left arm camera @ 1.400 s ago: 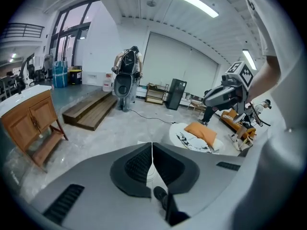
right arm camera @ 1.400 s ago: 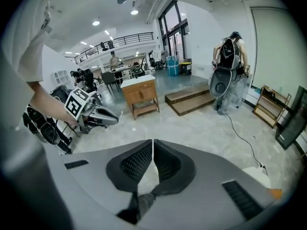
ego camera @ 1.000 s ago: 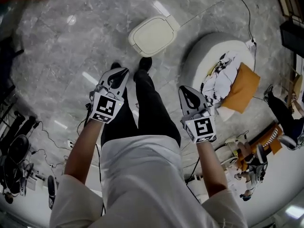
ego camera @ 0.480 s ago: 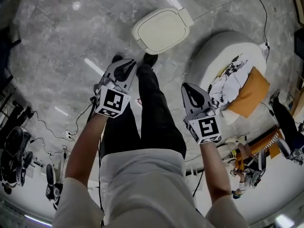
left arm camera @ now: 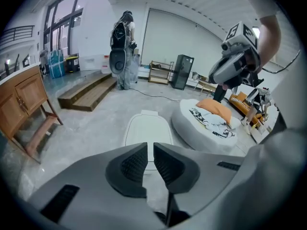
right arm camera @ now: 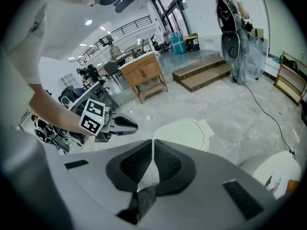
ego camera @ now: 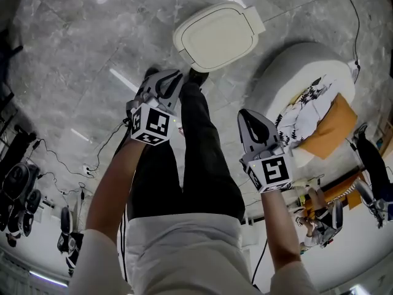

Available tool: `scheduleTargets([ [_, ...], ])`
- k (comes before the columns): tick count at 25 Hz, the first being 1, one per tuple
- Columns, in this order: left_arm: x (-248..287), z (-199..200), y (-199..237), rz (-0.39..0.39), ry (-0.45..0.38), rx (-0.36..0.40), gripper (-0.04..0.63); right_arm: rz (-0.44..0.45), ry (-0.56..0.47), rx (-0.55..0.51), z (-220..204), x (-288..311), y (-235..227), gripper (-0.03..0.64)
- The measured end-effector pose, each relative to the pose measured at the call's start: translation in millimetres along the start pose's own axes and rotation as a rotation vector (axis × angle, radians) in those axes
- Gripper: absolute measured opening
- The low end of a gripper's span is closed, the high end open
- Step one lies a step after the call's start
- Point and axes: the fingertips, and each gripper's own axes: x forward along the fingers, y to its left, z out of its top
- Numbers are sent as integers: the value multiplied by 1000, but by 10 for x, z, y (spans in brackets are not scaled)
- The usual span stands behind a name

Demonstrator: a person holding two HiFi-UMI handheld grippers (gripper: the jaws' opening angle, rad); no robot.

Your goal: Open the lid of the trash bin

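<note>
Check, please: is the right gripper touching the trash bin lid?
Apart. The left gripper view shows the right gripper up in the air, well clear of the lid.

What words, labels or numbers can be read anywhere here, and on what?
No readable text anywhere.
On the left claw, the cube shows a black-and-white square pattern, no letters.
On the right claw, its cube likewise.
The bin lid is blank.

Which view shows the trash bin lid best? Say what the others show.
The head view: the trash bin lid shows from above, closed, almost whole. In the left gripper view the jaws cover its near end; in the right gripper view, its near edge.
</note>
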Motion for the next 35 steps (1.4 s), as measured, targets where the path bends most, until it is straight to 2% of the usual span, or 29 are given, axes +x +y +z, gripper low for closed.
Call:
scheduleTargets([
  [3,176,-122,-1,-2,13,12,57,16,7,4,-89,125,-14,32],
  [11,595,-430,5,-24,65,24,77,25,21,38,-299,417,-56,32],
  [24,1144,-892,-85,-75,210,21,99,39,40,56,-446,622,-134,32],
  [29,1222,-937,-42,-39,225,-6,118,37,42,67,-478,634,-113,32],
  [35,1251,-961,-15,-19,240,-1,118,37,38,77,-522,656,-51,32],
])
